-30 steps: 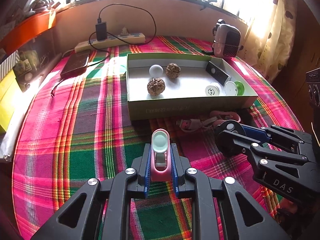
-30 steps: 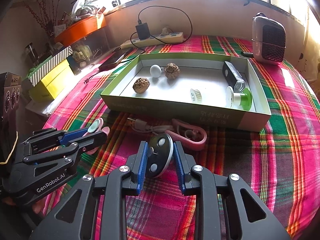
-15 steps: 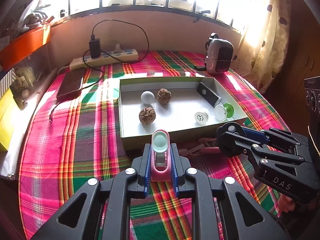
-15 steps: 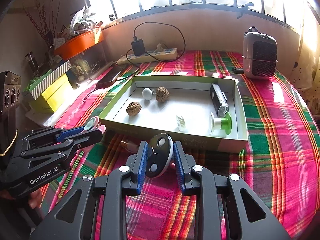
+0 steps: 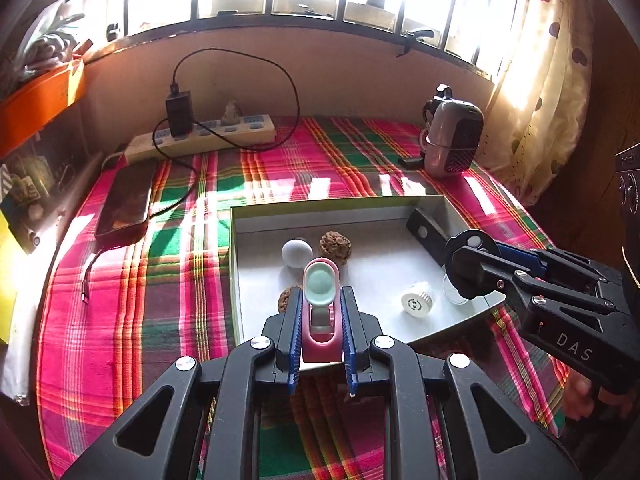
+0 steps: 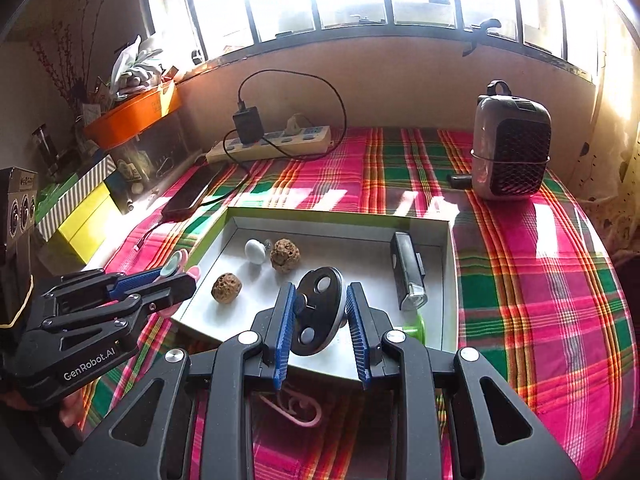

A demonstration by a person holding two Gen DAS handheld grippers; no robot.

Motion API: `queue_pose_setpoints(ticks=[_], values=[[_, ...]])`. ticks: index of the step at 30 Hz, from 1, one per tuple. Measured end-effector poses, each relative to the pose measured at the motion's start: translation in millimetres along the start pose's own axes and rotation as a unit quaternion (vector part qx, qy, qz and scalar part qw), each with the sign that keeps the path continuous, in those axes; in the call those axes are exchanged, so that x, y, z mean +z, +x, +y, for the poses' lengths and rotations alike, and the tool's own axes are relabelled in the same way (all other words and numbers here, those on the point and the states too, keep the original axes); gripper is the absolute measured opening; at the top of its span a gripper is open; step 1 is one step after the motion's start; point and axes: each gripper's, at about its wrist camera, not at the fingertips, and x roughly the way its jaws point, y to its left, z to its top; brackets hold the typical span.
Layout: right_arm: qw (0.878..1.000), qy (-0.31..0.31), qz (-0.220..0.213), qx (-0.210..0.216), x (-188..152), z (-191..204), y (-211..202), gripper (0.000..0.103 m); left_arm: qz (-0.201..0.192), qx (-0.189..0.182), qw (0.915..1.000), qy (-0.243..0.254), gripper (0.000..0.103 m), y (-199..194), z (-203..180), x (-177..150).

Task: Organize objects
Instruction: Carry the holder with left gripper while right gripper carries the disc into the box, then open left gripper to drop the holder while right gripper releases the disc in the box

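The left gripper (image 5: 320, 316) is pinching a pink clip (image 5: 321, 312) over the tray's (image 5: 236, 264) near-left corner, and the right gripper (image 6: 320, 320) is pinching a dark disc (image 6: 318, 310) above the tray's near edge, both apparently being carried for dropping inside. Two walnuts (image 6: 227, 288), a white ball (image 6: 255, 251), a black lamp (image 6: 408, 276) and a white cap (image 5: 417, 302) are crowding the floor; a pink cable (image 6: 296, 410) is lying on the surface below.

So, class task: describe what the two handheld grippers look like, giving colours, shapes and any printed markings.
Both are black plastic tools with triangular cut-outs, silver round pivot bolts and ribbed blue finger pads. The left gripper carries white lettering "GenRobot.AI" on its side. The right gripper shows the white letters "DAS". No cables are visible on either.
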Motion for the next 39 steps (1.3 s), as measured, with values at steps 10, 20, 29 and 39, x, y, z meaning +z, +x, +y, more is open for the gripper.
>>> queue_pose_setpoints(ticks=[10, 20, 29, 39], values=[[1.000, 0.008, 0.016, -0.016, 26.1, -16.9, 40.8, 0.027, 0.012, 0.021, 0.9996, -0.012, 0.016, 35.0, 13.1, 21.9], [0.999, 0.003, 0.038, -0.014, 34.7, -21.2, 72.9, 0.027, 0.028, 0.034, 0.9989, -0.014, 0.016, 59.7, 20.9, 27.9], [0.998, -0.002, 0.057, -0.008, 35.6, -21.7, 91.6, 0.027, 0.041, 0.038, 0.9983, -0.018, 0.016, 72.9, 25.2, 27.1], [0.998, -0.006, 0.068, -0.015, 34.9, -20.2, 103.4, 0.027, 0.045, 0.042, 0.9981, -0.004, 0.016, 82.6, 22.2, 27.9]])
